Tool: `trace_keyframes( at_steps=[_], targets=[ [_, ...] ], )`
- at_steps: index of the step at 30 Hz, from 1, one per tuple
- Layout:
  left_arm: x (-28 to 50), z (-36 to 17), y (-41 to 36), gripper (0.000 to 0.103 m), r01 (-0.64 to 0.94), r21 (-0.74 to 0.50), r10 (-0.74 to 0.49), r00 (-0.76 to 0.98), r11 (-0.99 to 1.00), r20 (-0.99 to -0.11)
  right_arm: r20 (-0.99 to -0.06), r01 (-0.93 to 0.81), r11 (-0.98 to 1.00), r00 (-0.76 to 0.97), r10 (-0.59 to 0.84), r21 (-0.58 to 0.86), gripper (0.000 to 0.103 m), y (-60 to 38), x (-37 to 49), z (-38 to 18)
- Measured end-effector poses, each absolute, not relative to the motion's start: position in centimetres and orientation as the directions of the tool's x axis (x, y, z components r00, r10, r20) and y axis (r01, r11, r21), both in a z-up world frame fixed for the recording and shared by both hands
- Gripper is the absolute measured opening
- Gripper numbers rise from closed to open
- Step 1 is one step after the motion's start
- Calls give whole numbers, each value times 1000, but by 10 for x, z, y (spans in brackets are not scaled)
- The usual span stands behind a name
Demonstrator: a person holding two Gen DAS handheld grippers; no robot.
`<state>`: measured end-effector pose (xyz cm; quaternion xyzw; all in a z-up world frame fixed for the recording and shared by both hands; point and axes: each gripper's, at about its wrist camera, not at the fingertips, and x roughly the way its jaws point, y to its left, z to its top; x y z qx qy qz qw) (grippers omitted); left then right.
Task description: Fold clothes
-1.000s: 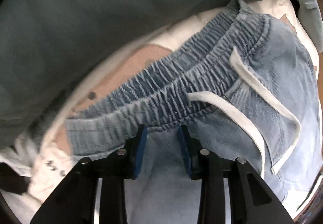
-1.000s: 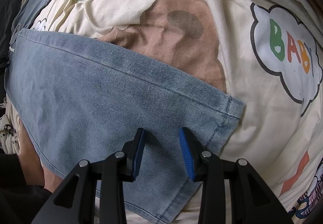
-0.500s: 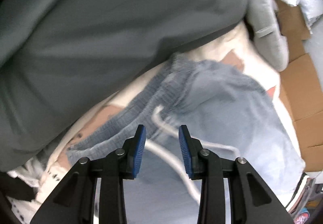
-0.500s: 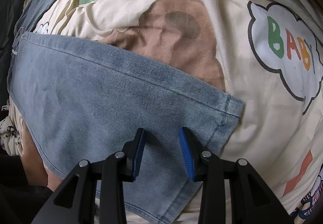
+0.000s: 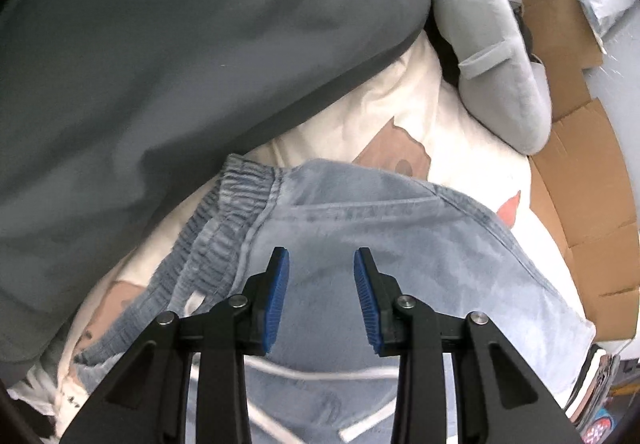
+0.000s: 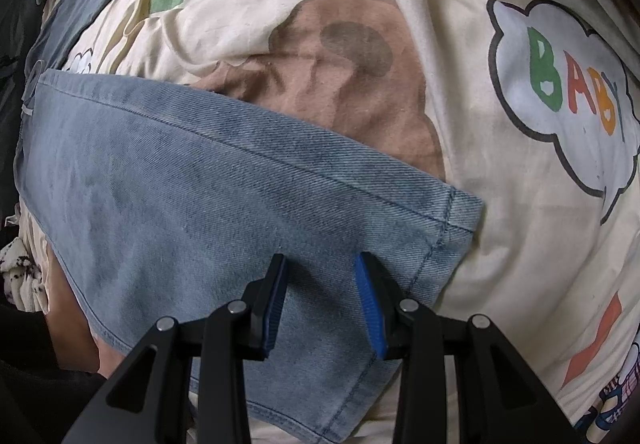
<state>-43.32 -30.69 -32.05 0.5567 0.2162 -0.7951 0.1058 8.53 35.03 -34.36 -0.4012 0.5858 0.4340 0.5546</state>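
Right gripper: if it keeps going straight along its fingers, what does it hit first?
Probably the denim leg near its hem; the right gripper is open, nothing between the jaws. Its height above the fabric is unclear.

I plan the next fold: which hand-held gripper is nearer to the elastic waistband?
Left. The left hand-held gripper hangs just beside the waistband; the right hand-held gripper is over the leg hem.

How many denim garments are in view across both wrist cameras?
1, seemingly: denim pants under the left gripper, their leg hem under the right gripper. Others may be hidden.
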Motion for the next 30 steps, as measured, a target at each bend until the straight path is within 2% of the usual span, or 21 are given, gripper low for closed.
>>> trace_keyframes(
  at_steps=[7, 10, 20, 30],
  targets=[
    [-454, -351, -308, 34, 414, -210, 67, -333, -886, -940, -998, -950, 308, -58, -17, 50, 34, 356, 85, -341],
    [-459, -362, -310, 34, 421, -205, 63, -326, -884, -943, -999, -877, 481, -25, -22, 12, 34, 360, 84, -342],
    [-479, -397, -306, 34, 445, -144, 2, -305, -884, -952, -999, -870, 493, -12, -51, -15, 34, 367, 82, -337],
    [-491, -389, -299, 35, 400, -97, -48, -338, -911, -940, -998, -864, 503, 3, -59, -32, 34, 373, 81, -331]
  ],
)
